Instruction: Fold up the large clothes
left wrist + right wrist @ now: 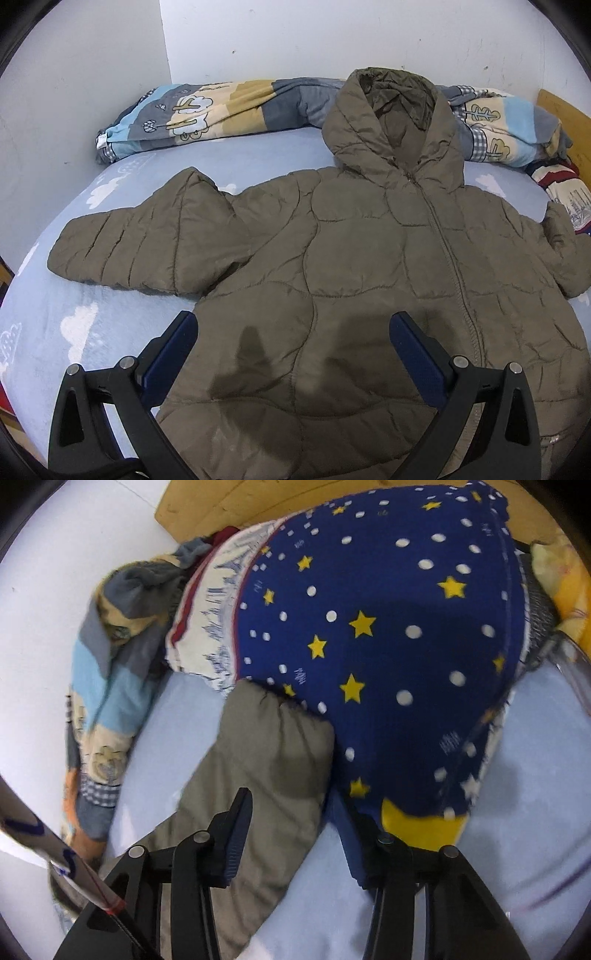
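Found jacket [332, 258] flat, unfolded on bed [74, 332]; left tool [293, 325] spread, right tool [291, 805] half-spread astride sleeve [266, 760].

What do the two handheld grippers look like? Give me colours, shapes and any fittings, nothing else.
Both match. The left gripper has two flat dark blue fingers on black angular linkage arms joined by round silver pins. The right gripper has the same black frame, silver pins and blue fingers, whose inner faces look ribbed. No cables, hands or sleeves are clearly visible.
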Demonstrator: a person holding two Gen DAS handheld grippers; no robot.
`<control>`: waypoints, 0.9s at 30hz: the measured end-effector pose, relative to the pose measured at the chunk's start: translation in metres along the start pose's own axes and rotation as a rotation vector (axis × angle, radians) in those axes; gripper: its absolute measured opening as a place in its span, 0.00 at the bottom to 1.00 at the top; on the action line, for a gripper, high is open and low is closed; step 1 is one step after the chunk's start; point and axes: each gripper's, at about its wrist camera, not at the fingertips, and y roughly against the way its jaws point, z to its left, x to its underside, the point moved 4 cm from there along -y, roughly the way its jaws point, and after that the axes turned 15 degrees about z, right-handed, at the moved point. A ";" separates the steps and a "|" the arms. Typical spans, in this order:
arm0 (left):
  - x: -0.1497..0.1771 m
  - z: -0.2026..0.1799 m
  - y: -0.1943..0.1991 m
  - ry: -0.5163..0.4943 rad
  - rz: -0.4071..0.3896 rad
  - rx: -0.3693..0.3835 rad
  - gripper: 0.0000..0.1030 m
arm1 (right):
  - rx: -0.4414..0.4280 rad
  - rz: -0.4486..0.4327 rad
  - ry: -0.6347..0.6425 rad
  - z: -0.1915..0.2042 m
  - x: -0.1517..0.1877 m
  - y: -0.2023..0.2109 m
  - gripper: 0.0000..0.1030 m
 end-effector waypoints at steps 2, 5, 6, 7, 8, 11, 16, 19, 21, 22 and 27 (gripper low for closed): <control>0.001 -0.003 -0.001 -0.008 0.000 -0.007 1.00 | 0.008 0.007 0.001 -0.002 -0.006 -0.011 0.48; 0.001 -0.005 -0.003 -0.019 0.001 -0.013 1.00 | -0.017 0.023 0.036 0.002 -0.007 -0.020 0.19; 0.001 -0.005 -0.003 -0.020 0.002 -0.011 1.00 | -0.020 -0.002 0.056 0.005 -0.005 -0.015 0.17; 0.001 -0.005 -0.002 -0.020 0.001 -0.009 1.00 | -0.023 -0.023 0.081 0.011 -0.001 -0.007 0.14; 0.001 -0.005 -0.001 -0.019 -0.002 -0.007 1.00 | -0.012 -0.047 0.105 0.016 0.003 0.003 0.14; 0.001 -0.002 0.005 -0.009 -0.012 0.010 1.00 | -0.012 -0.111 0.150 0.031 0.013 0.039 0.14; 0.003 0.000 0.019 -0.008 -0.032 0.034 1.00 | -0.045 -0.240 0.218 0.060 0.027 0.120 0.14; 0.003 0.002 0.026 -0.007 -0.044 0.045 1.00 | -0.068 -0.294 0.260 0.087 0.041 0.165 0.14; 0.002 0.005 0.030 -0.002 -0.050 0.051 1.00 | -0.094 -0.314 0.291 0.108 0.053 0.190 0.14; 0.003 0.007 0.033 0.001 -0.053 0.060 1.00 | -0.109 -0.321 0.315 0.121 0.063 0.202 0.14; 0.005 0.021 0.046 0.024 -0.083 0.074 1.00 | -0.197 -0.327 0.465 0.196 0.126 0.243 0.13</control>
